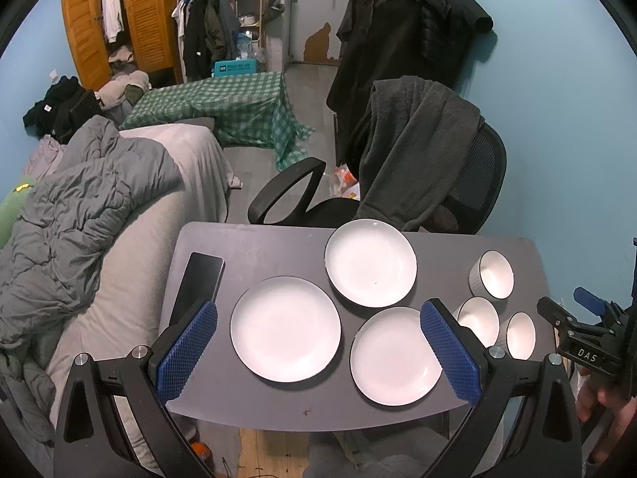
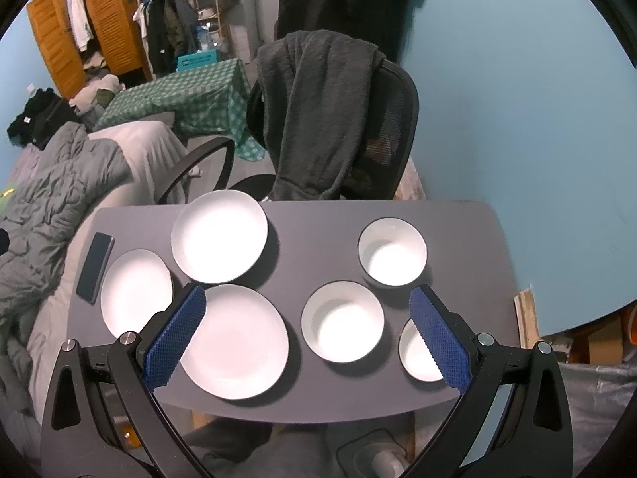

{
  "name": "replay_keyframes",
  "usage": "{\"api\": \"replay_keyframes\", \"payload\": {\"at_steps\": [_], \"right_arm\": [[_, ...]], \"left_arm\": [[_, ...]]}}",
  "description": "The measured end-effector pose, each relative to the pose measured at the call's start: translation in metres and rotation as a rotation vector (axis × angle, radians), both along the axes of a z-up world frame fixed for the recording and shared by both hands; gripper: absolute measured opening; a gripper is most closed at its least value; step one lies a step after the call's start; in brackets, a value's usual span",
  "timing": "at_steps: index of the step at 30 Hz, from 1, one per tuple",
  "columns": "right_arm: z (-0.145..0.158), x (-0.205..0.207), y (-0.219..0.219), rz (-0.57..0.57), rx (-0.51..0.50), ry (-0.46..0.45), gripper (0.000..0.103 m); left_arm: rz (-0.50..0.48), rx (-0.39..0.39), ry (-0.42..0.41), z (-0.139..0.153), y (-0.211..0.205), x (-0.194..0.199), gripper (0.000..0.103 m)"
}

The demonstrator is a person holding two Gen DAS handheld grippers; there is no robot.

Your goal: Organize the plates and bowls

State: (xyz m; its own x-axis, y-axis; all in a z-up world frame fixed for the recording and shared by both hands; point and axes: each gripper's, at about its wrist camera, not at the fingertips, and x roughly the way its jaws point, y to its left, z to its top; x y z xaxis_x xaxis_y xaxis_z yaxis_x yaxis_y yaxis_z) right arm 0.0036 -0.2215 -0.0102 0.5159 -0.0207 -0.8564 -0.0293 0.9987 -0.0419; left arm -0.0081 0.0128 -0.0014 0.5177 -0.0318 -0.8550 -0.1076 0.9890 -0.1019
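Both tongs released, empty: left gripper above plates, right gripper over bowls, all spread singly on table. Best nest bowls first; grip rim edge, lift straight.

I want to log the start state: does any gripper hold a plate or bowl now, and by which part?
Nothing is held. The left gripper and right gripper are both open above the table, touching no dish.

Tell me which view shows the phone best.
Left wrist view: the phone lies large and close beside the left finger. In the right wrist view the phone is smaller, toward the table's far left edge, but unobstructed.
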Motion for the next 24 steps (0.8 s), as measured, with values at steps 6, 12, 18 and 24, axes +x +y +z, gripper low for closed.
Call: {"api": "replay_keyframes", "payload": {"at_steps": [6, 12, 18, 24], "right_arm": [[-0.012, 0.005, 0.009, 0.023, 0.018, 0.030, 0.100], [-0.036, 0.014, 0.020, 0.073, 0.092, 0.085, 0.100], [-0.073, 0.031, 0.032, 0.187, 0.118, 0.159, 0.100], [-0.121, 0.053, 0.040, 0.330, 0.095, 0.255, 0.099]], "left_arm": [[0.007, -0.013, 0.030, -0.018, 0.013, -0.001, 0.103], [0.004, -0.043, 0.082, -0.047, 0.018, -0.004, 0.103], [0.009, -0.043, 0.153, -0.087, 0.011, -0.013, 0.103], [0.074, -0.076, 0.203, -0.124, 0.001, -0.021, 0.103]]}}
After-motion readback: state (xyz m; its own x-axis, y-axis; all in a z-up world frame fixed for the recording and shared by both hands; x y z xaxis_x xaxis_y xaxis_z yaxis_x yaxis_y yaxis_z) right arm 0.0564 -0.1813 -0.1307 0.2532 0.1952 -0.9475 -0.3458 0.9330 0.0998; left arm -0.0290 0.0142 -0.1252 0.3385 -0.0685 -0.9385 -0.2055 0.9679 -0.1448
